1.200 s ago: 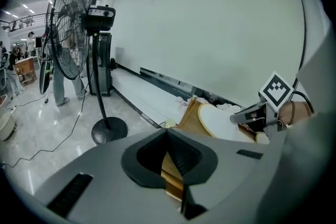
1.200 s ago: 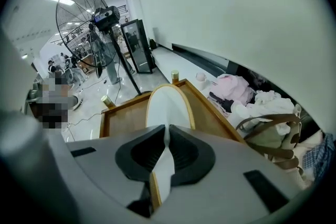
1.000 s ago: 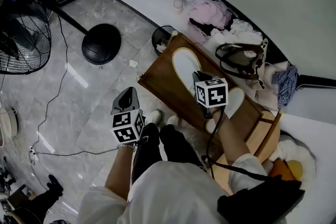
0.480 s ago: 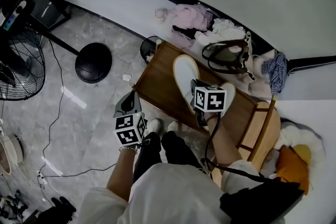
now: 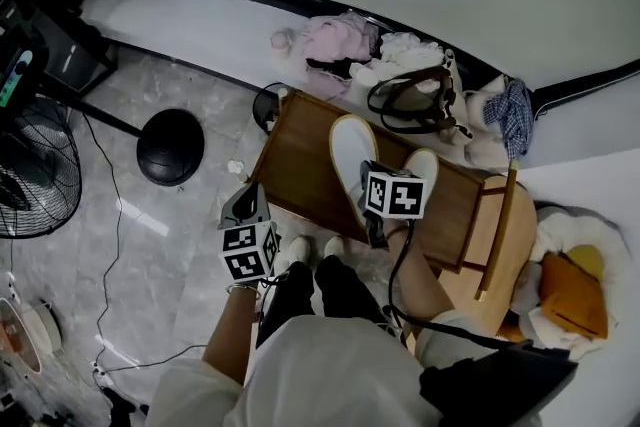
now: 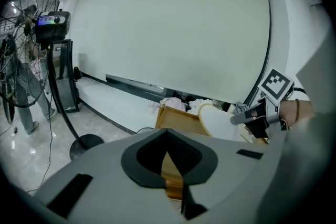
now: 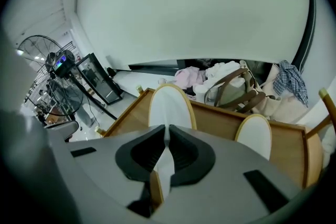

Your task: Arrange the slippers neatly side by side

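Wooden table (image 5: 300, 160): low, raised rim, at 12 o'clock from the person. It holds both slippers and nothing else that shows.
Bag (image 5: 415, 105): brown straps, on the floor at 1 o'clock, just beyond the table's far rim. Mouth open; contents too dim to name.
Held slipper (image 5: 350, 150): white with a pale yellow edge, over the table's middle, toe toward 12 o'clock. Cannot tell whether the toe rests on the wood.
Second slipper (image 5: 422, 165): same make, at 3 o'clock of the held one and apart from it. Lies on the table, near end hidden.
Bin (image 5: 265, 105): small, dark, on the floor at the table's 10 o'clock corner. Contents unreadable.
Right gripper (image 7: 167, 136): jaws pinch the held slipper at its near end.
Left gripper (image 6: 167, 132): jaws pressed together, empty, over the floor at 7 o'clock of the table.
Risk, grip: the pinch is narrow and at one end, so the slipper may sag, twist or slip free.
Risk, placing: a swinging toe could nudge the second slipper and leave the pair skewed.
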